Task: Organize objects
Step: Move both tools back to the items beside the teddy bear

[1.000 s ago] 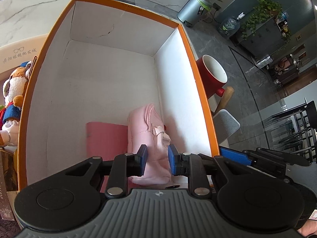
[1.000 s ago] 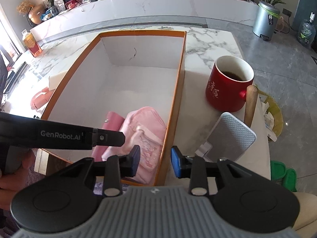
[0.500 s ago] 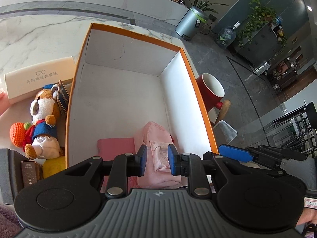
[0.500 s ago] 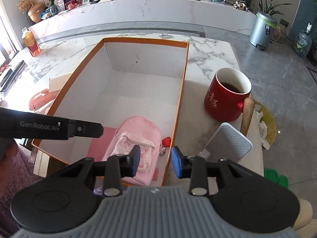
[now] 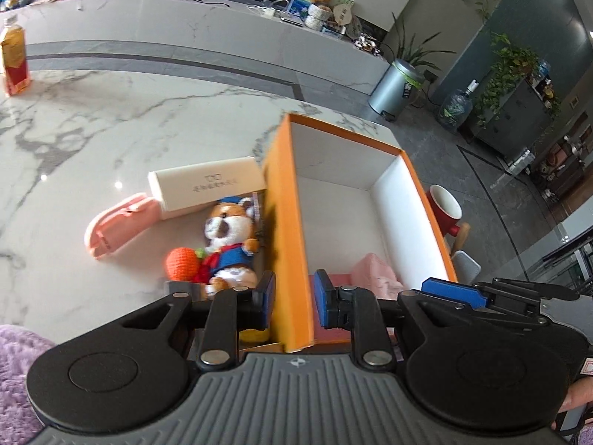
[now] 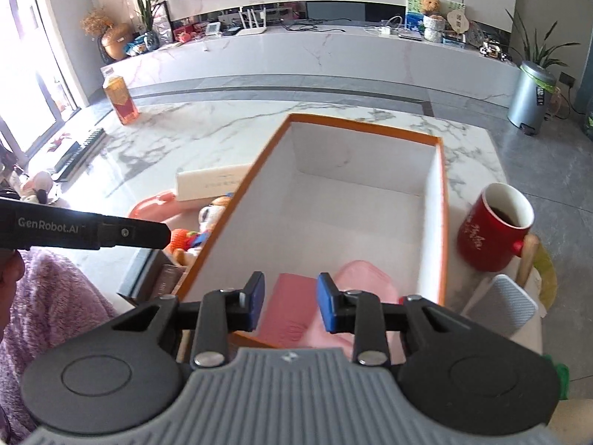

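Note:
An orange box (image 5: 285, 204) with a white inside stands on the marble table. In its near end lie a small pink backpack (image 6: 365, 278) and a flat pink pouch (image 6: 289, 296). My left gripper (image 5: 294, 302) hovers over the box's left wall, jaws a little apart and holding nothing. My right gripper (image 6: 291, 302) hangs above the pouch; its jaws are closing with nothing between them. Left of the box lie a plush dog (image 5: 229, 237), an orange knitted ball (image 5: 181, 263), a white glasses case (image 5: 207, 185) and a pink case (image 5: 118, 222).
A red mug (image 6: 493, 230) with a wooden handle stands right of the box, and a grey ribbed pad (image 6: 500, 307) lies in front of it. An amber bottle (image 6: 120, 100) stands far left on the table. A purple sleeve (image 6: 44, 296) is at the lower left.
Both grippers have risen and drawn back from the box's inside. The left view has swung left, bringing in the toys beside the box. The right jaws have narrowed.

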The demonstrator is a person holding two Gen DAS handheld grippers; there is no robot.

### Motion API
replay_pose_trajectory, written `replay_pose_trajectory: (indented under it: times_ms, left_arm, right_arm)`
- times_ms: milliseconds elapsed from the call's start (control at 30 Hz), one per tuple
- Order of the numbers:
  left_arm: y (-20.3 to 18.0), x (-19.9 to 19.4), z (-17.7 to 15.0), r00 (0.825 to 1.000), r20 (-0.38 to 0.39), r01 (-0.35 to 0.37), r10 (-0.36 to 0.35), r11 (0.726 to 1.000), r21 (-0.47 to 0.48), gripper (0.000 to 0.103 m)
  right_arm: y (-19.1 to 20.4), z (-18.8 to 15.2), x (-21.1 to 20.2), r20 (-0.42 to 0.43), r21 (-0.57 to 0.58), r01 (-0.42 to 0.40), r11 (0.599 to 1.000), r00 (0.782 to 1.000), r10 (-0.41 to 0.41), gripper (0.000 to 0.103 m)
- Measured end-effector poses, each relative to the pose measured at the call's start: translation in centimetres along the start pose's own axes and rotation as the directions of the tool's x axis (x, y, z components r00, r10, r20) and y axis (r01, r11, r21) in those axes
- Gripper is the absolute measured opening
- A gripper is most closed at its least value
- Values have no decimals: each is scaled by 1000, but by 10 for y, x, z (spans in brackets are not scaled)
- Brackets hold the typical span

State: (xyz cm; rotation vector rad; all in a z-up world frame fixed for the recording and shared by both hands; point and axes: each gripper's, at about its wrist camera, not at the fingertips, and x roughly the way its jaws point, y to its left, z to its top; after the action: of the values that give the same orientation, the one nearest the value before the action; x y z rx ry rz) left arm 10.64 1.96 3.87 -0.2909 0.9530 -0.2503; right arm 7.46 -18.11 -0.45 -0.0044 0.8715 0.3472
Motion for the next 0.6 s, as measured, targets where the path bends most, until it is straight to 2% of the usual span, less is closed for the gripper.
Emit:
replay_pose_trajectory:
  times_ms: [167,300,400,433,600]
  left_arm:
    - [42,-12,-12,998,5,-68,69,996,-49,25]
    - [64,-6,-22,999,-16,-53,52,995,-89,25]
    - [72,4,-28,999,-31,-30,27,994,-102,30]
    - [72,8,-29,999,-38,-24,21,995,-99,35]
    - [70,32,-31,997,-80,-28,21,996,-88,42]
  right_arm:
    - [47,-5,15,-5,-4,-105,994,994,105,28]
    - [80,-9,31,-32,-23,-154,988,988,153,27]
    - [100,-14,46,-65,-75,-141,987,989,136,25]
    - [104,-14,50,-75,-88,-131,988,989,124,24]
    - [106,-17,65,-107,-89,-123,988,988,113,23]
